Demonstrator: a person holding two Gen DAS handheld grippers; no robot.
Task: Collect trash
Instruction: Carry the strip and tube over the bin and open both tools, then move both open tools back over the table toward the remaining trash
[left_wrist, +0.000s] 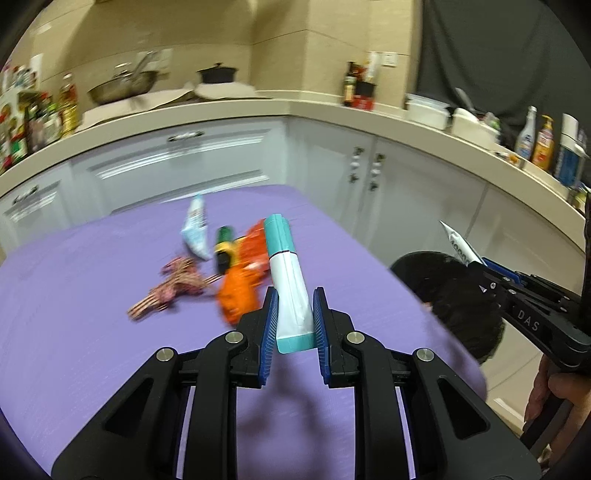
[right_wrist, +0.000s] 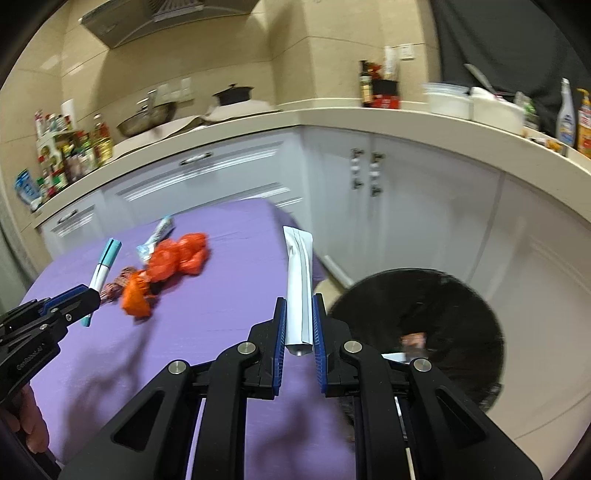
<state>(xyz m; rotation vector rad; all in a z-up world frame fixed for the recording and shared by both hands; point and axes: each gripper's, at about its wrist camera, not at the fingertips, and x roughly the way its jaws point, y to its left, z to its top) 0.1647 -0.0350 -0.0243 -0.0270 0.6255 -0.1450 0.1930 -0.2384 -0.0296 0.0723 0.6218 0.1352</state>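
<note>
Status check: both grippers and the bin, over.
Left gripper shut on teal-and-white sachet. Right gripper shut on silver-white sachet. Black bin beside purple table, path clear.

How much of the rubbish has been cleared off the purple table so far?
Some scraps already lie in the black bin. In hand: the left gripper clamps a teal-and-white tube, the right gripper a silver wrapper. Left on the table: orange bags, a striped wrapper, a blue-white packet.
</note>
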